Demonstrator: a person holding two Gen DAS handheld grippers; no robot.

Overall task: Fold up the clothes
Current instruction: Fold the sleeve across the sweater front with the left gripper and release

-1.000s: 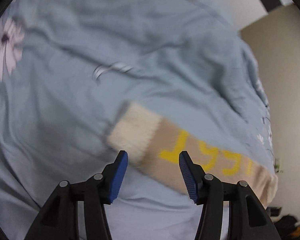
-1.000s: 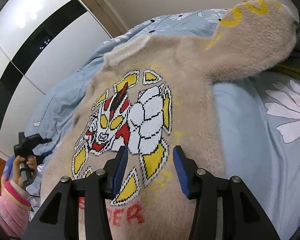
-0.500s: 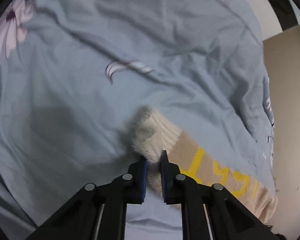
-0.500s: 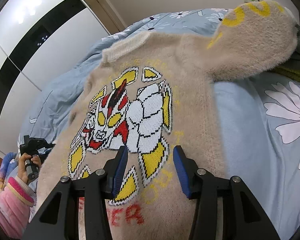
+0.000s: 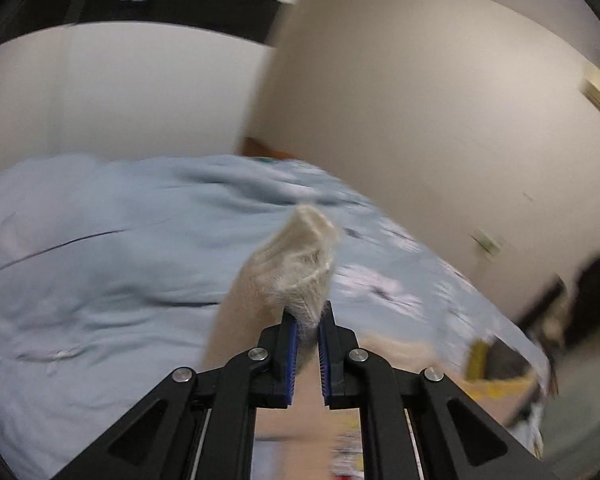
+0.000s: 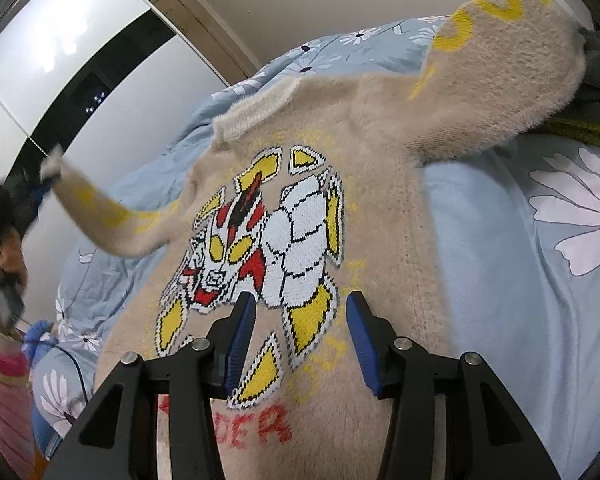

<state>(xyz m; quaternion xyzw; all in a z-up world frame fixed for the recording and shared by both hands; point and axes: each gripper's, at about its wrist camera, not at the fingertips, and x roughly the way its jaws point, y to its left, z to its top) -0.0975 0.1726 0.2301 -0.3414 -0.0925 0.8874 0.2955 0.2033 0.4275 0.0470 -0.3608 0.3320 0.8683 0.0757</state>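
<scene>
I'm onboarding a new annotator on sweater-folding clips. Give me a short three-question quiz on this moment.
1. True or false: the left hand-held gripper is clamped on the cream ribbed cuff of the fuzzy beige sweater.
2. The right hand-held gripper is: A) open above the sweater's robot picture; B) shut on the collar.
3. Fill in: the sweater lies on a light ____ flowered bedsheet.

Key: 1 true; 2 A; 3 blue.
</scene>
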